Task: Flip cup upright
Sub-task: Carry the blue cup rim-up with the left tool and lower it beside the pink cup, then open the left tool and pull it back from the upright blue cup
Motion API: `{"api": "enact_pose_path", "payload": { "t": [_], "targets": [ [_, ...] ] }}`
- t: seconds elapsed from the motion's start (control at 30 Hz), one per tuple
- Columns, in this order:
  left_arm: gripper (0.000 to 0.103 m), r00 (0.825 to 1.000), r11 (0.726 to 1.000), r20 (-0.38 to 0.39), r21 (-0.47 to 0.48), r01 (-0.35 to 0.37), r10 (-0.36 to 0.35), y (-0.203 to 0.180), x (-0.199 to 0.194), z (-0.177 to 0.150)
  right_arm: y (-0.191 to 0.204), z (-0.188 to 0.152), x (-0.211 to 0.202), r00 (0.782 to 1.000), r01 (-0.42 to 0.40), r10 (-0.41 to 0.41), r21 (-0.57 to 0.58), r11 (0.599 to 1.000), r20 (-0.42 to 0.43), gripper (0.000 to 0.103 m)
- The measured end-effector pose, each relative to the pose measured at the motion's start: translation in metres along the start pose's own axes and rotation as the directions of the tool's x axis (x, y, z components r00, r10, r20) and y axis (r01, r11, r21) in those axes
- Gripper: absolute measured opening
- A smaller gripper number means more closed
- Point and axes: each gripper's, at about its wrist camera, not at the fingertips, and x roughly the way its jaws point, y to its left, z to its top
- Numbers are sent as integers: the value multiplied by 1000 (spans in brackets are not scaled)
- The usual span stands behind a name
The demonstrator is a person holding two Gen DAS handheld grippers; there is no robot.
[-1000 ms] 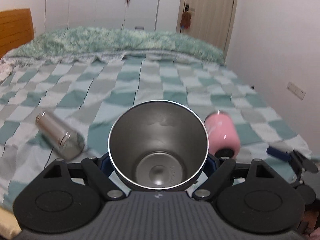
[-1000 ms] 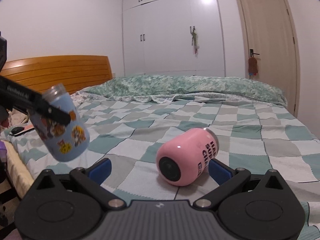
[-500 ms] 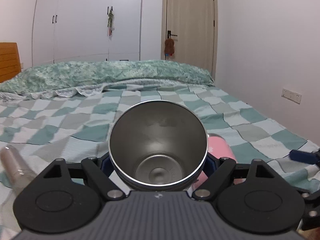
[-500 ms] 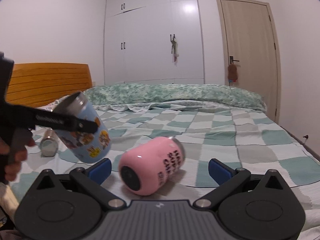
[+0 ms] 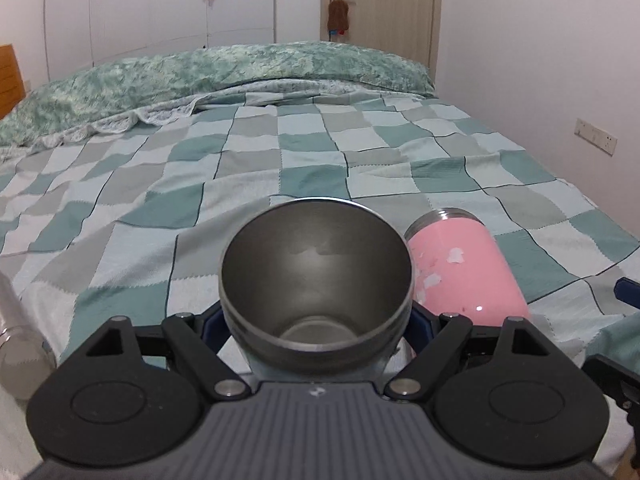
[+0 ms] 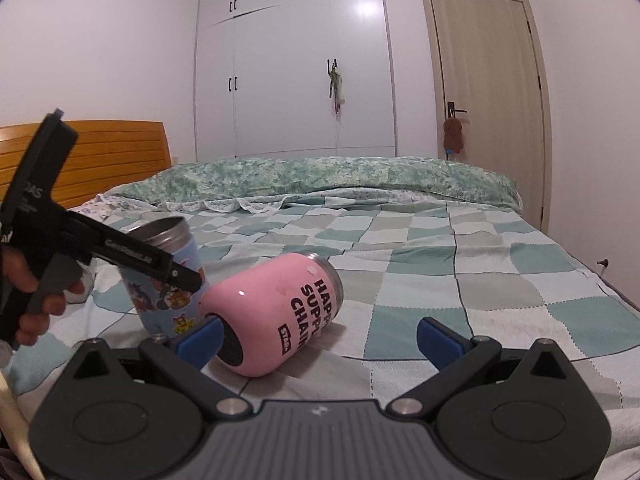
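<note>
My left gripper (image 5: 316,324) is shut on a blue cartoon-sticker cup (image 5: 316,272) with a steel inside, its mouth facing up and away. In the right wrist view the same cup (image 6: 168,280) stands nearly upright, its base at the bedspread, held by the left gripper (image 6: 176,276). A pink cup (image 6: 276,312) lies on its side just right of it, base toward me; it also shows in the left wrist view (image 5: 464,272). My right gripper (image 6: 320,340) is open and empty, its left fingertip (image 6: 200,340) close to the pink cup's base.
A checked green-and-grey bedspread (image 5: 280,168) covers the bed, with a green quilt (image 6: 320,176) at the head. A steel bottle (image 5: 16,336) lies at the left edge. An orange headboard (image 6: 100,152), white wardrobes and a door stand behind.
The left gripper has tilted the blue cup toward upright and lowered it to the bedspread beside the pink cup. The right gripper has moved in closer to the pink cup.
</note>
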Motion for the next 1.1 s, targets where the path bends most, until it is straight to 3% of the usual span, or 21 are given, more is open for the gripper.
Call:
{"api": "enact_pose_path", "payload": {
  "t": [0.13,0.17,0.2,0.4,0.63,0.83,0.93,1.1],
  "targets": [
    [88,1000,1000,12,-12,16,-15,0,-4,2,0,-1,-3,1000,8,-8,1,1000,-4,103],
    [93,999,1000,26,-11,22,-22,1,-9,2,1,0,-4,1000,10,-10,0,1000,-5,103],
    [103,999,1000,45,-6,12,-12,-1,-15,3,2,0,-7,1000,12,-12,-2,1000,-3,103],
    [103,983,999,178,29,-40,34,-5,-77,-9,18,7,-32,1000,1,0,-22,1000,22,103],
    [103,935,999,353,25,-35,24,-5,-161,-63,56,7,-72,997,-35,38,-48,998,73,103],
    [103,896,998,440,7,-63,53,-11,-198,-119,88,-4,-95,992,-51,57,-54,997,109,103],
    [103,890,997,451,-33,-67,75,-9,-200,-142,102,-13,-101,992,-36,43,-62,997,120,103],
    [103,886,988,438,-48,-147,153,-4,-192,-173,120,-36,-103,988,1,10,-73,997,153,103]
  ]
}}
